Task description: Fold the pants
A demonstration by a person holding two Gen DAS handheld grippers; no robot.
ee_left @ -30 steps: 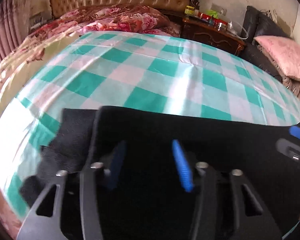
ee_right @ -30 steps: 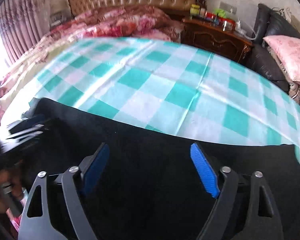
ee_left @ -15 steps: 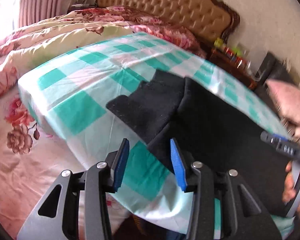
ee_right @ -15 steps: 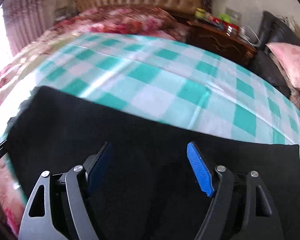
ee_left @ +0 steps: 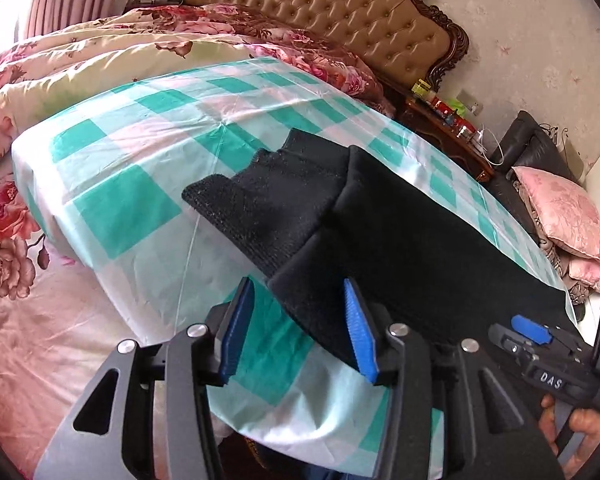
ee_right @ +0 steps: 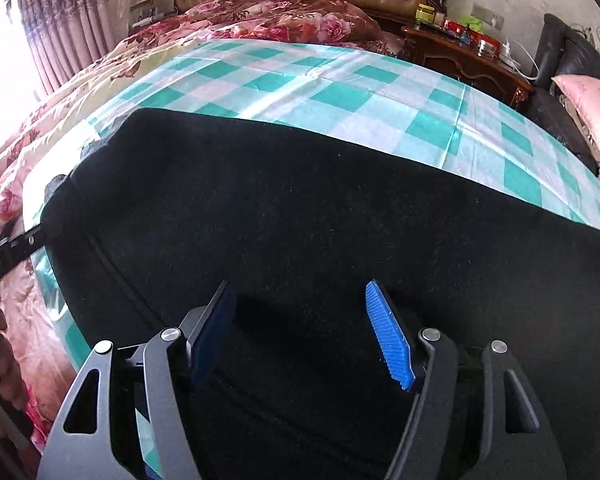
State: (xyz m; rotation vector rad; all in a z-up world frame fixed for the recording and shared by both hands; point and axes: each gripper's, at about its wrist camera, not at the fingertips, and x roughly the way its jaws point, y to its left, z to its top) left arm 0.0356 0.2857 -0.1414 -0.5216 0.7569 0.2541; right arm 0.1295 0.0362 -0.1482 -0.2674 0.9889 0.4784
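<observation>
Black pants (ee_left: 400, 232) lie folded lengthwise along the near edge of a teal-and-white checked sheet (ee_left: 140, 168). Their ribbed waistband end (ee_left: 260, 196) points left. My left gripper (ee_left: 296, 328) is open and empty, just off the near left corner of the pants, over the sheet's edge. My right gripper (ee_right: 300, 332) is open and empty, low over the middle of the pants (ee_right: 300, 208). The right gripper also shows in the left wrist view (ee_left: 532, 332), at the pants' right end.
The checked sheet (ee_right: 340, 80) covers a board on a bed with floral quilts (ee_left: 40, 240). A tufted headboard (ee_left: 340, 12) stands behind. A wooden nightstand (ee_right: 468, 56) with small items and a dark sofa with a pink pillow (ee_left: 560, 212) are at the right.
My left gripper has pulled back and swung left, from over the pants to off their left corner. My right gripper stays open over the pants, shifted slightly.
</observation>
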